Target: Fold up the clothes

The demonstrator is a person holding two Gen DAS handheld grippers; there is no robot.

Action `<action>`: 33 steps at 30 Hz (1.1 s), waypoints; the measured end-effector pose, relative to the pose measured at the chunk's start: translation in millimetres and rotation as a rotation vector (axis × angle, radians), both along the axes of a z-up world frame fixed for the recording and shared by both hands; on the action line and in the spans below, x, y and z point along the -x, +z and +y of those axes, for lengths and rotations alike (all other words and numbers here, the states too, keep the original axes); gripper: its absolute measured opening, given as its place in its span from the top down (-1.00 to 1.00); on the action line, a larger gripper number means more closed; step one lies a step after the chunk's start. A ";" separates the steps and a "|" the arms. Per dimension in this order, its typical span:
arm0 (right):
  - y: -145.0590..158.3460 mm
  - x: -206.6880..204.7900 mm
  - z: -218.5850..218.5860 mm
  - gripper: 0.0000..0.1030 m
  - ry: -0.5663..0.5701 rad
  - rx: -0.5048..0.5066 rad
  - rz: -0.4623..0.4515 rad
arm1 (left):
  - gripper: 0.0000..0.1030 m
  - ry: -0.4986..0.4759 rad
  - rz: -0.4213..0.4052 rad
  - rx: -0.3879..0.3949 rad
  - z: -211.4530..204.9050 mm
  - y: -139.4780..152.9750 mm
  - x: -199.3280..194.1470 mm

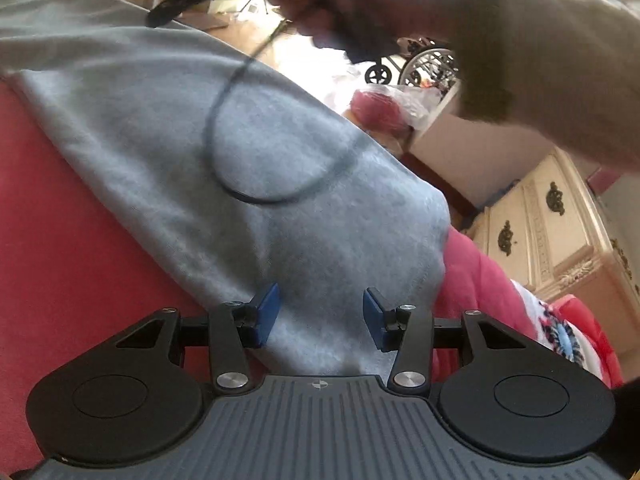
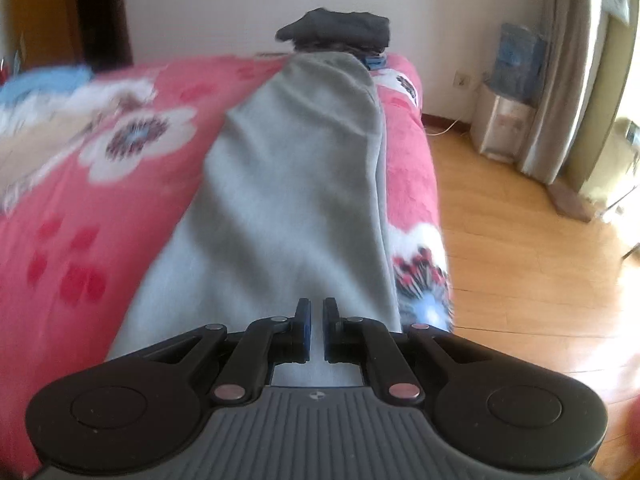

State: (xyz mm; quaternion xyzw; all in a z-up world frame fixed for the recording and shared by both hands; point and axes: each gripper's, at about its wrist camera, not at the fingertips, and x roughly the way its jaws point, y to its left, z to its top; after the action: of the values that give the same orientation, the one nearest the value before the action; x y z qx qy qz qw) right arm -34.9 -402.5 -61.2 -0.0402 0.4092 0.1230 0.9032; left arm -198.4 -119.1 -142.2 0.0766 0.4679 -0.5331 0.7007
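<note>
While the right claw [image 2: 316, 328] stands nearly closed, seemingly pinching an edge of the grey garment [image 2: 288, 184] that stretches ahead of it along the bed [image 2: 72, 216], the left claw [image 1: 319, 316] hangs half open over the same cloth, gripping nothing. Likely mid-fold: next, carry the pinched edge over and lay it flat.

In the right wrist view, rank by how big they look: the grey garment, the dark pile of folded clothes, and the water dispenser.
1. grey garment, by far the largest; it runs close to the camera.
2 and 3. dark pile of folded clothes and water dispenser look about alike, both far off, so unranked.
</note>
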 end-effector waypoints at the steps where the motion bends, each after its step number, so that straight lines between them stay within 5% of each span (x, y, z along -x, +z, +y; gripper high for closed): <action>1: -6.6 -9.1 -3.1 0.89 -0.005 -0.016 0.010 | 0.09 0.000 0.009 0.002 0.9 -0.6 0.3; 5: -31.5 -35.0 -15.5 1.00 -0.078 0.044 -0.001 | 0.08 0.010 0.063 0.015 1.2 -3.0 -5.0; 8: -18.2 -45.6 -27.4 0.99 -0.172 0.030 -0.049 | 0.05 0.006 0.084 0.027 0.1 -3.2 -6.5; 11: -8.4 -55.3 -16.8 0.99 -0.091 -0.072 -0.055 | 0.00 0.000 0.094 0.036 0.0 -4.2 -5.5; 14: -22.6 -77.0 3.7 0.99 -0.010 -0.030 -0.024 | -0.06 -0.013 0.098 0.048 -2.8 -5.3 -4.5; 16: -33.7 -96.8 3.7 1.00 -0.047 0.037 -0.006 | -0.07 -0.013 0.102 0.058 -2.8 -6.6 -4.3; 19: -18.2 -114.4 -11.0 0.98 -0.165 -0.001 -0.073 | -0.08 -0.008 0.125 0.066 -2.4 -7.5 -5.7; 25: -18.7 -165.0 13.2 0.98 -0.064 -0.069 -0.041 | -0.08 -0.011 0.161 0.073 -5.4 -9.8 -5.9; 30: -18.3 -200.4 -1.3 0.99 -0.270 0.017 -0.090 | -0.08 -0.016 0.172 0.087 -2.9 -12.0 -5.5; 33: -5.8 -212.6 16.7 0.98 -0.148 -0.060 -0.101 | -0.08 -0.020 0.179 0.081 -4.3 -11.8 -5.6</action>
State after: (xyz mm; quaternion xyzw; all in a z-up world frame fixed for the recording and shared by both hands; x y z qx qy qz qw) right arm 177.6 -385.9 -67.0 0.0109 0.3612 0.0660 0.9301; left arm -192.8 -123.4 -154.1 0.0050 0.5059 -0.5631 0.6535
